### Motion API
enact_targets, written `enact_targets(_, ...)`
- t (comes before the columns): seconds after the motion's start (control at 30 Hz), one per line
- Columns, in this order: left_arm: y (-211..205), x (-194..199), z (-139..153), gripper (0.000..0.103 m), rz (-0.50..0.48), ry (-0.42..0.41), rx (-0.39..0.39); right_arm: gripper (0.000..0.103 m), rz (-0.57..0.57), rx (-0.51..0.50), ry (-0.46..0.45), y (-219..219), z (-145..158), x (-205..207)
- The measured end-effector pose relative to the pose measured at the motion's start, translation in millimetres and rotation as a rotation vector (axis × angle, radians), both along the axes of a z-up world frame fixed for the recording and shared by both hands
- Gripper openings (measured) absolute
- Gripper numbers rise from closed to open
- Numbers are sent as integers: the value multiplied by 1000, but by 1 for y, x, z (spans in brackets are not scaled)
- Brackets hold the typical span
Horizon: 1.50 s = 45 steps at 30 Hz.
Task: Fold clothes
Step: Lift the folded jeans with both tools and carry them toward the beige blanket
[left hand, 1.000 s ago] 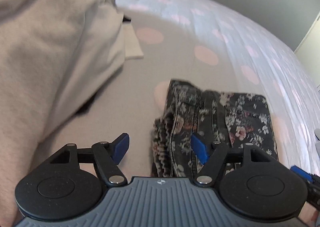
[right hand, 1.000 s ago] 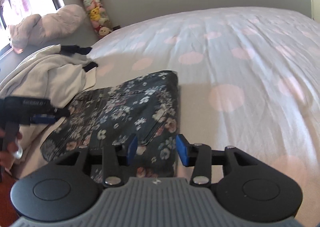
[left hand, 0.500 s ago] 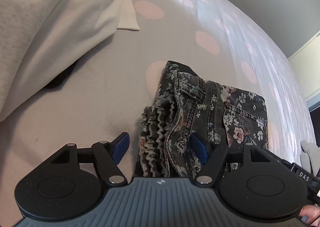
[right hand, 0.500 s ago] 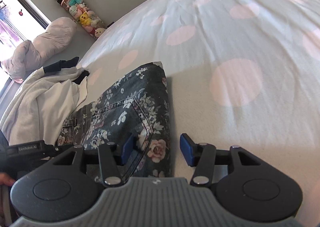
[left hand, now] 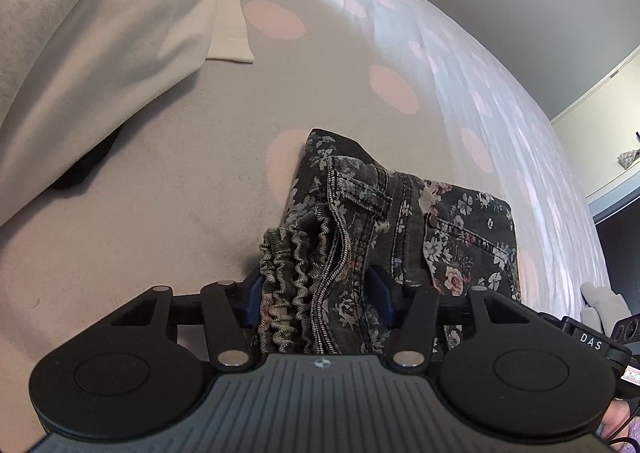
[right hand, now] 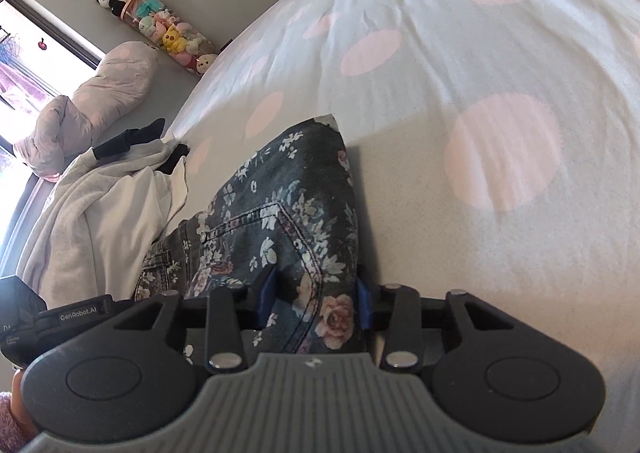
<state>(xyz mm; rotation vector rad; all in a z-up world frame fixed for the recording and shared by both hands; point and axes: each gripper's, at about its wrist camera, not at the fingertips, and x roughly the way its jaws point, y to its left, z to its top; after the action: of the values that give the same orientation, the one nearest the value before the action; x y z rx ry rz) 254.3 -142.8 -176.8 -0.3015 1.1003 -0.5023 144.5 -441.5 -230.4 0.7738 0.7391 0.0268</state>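
Both grippers now lower and closer than a second ago. Left gripper (left hand: 316,299) fingers narrowed around gathered waistband of floral jeans (left hand: 404,221); right gripper (right hand: 316,303) fingers now straddling the folded pocket edge.

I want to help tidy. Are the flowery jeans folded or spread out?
Folded. The jeans lie as a small thick bundle on the bed, layers stacked at the waistband.

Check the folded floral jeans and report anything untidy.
The folded dark floral denim jeans are not flush: the ruffled elastic waistband bulges out at the near left end, between the left tongs.
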Motion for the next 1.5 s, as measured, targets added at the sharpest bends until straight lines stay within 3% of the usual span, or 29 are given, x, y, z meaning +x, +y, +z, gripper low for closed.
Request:
enact_targets(0.2, 2, -1, 2, 33, -6, -3, -26, 19, 4, -9, -6, 5, 13, -1)
enact_targets(0.3, 2, -3, 5, 29, -10, -9, -35, 15, 5, -7, -27, 7, 23, -4)
enact_targets(0.73, -9, -16, 19, 22, -85, -50, -103, 14, -8, -53, -93, 9, 70, -27)
enact_targets(1.0, -34, -36, 34, 21, -198, -102, -137, 14, -49, -77, -95, -12, 92, -54)
enact_targets(1.33, -69, -70, 75, 21, -259, -180, -196, 14, -97, -96, -112, -44, 123, -94)
enact_targets(1.5, -107, -90, 98, 21, -291, -202, -216, 14, -130, -104, -129, -72, 145, -122)
